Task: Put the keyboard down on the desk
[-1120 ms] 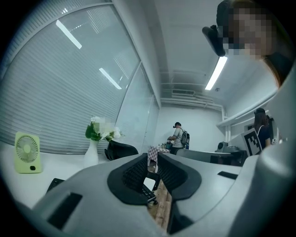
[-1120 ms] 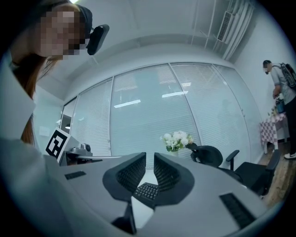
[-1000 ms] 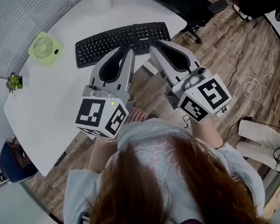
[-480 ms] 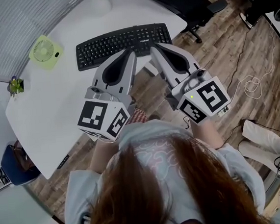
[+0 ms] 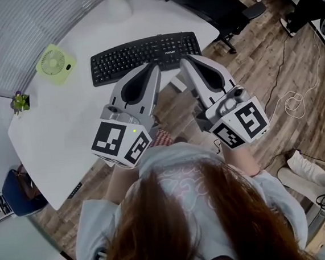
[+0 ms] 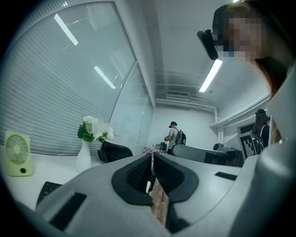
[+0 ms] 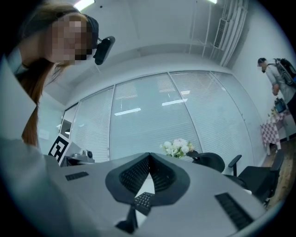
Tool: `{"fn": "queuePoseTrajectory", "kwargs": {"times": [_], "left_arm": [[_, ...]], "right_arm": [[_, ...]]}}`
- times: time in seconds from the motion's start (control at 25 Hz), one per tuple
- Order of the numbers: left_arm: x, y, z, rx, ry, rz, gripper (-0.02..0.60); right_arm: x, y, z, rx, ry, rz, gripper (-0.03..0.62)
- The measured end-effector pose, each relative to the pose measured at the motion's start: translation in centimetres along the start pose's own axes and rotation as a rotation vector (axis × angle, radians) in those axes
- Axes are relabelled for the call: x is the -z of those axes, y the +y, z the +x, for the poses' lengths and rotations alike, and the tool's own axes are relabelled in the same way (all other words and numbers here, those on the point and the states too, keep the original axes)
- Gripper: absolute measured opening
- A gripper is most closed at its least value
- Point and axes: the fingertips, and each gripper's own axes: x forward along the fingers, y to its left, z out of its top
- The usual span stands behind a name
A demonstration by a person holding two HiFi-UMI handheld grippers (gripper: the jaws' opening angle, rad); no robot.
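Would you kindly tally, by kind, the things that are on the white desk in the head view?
Black keyboard: 1
Green fan: 1
White vase of flowers: 1
Small potted plant, at the left edge of the desk: 1
Total: 4

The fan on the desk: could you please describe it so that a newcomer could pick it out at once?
In the head view, find the white desk and follow its edge beside the blinds. The fan stands there, between the black keyboard and a small plant. It alone is pale green and square, with a round grille.
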Motion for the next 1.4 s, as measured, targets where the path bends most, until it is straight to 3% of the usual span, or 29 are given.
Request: {"fn": "queuePoseTrajectory", "kwargs": {"times": [0.64, 1.4], "left_arm": [[0.1, -0.6, 0.5, 0.017, -0.011, -0.03, 0.021], [-0.5, -1.4, 0.6, 0.042, -0.029, -0.033, 0.021]], "right_arm": [[0.1, -1.7, -1.1, 0.084, 0.015, -0.052, 0.003], [-0.2, -1.7, -2.0, 0.095, 0.022, -0.059, 0.003]]}}
